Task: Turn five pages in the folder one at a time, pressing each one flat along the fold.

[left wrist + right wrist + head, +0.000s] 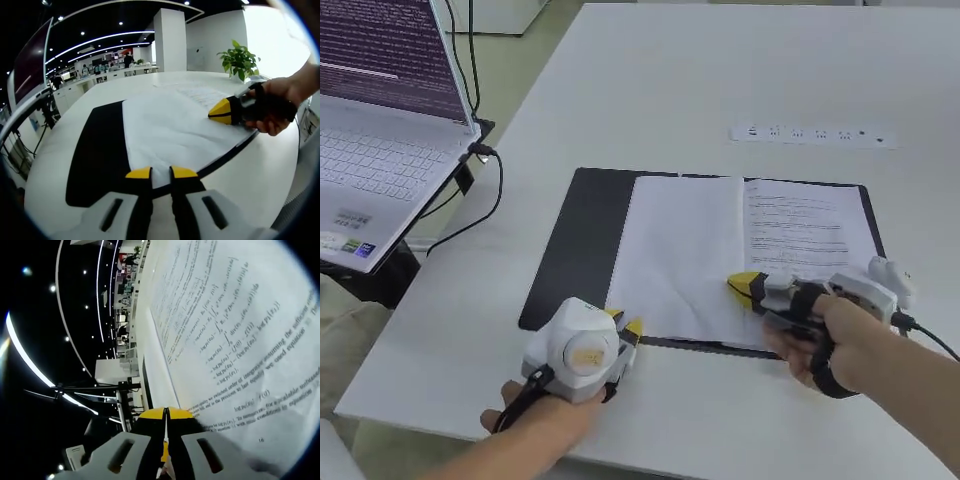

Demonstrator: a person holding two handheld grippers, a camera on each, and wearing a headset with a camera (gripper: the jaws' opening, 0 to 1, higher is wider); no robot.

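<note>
**Folder open on the bench, right tongs at the near end of the fold.**
The folder (570, 250) lies flat on the bench (670, 90), its fold (742, 225) running straight away from me. My right tongs (744, 286), clenched on nothing, rest at the fold's near end. The left tongs (628, 328), barely parted, sit at the folder's near edge. The right gripper view shows the printed page (240, 340) close up, while the left gripper view shows the blank page (165, 130).

Head view looks down from behind left gripper (625, 322) and right gripper (738, 285); left gripper view skims the open black folder of white pages (165, 130) (both share it); right gripper view nearly touches its printed page (240, 340).
</note>
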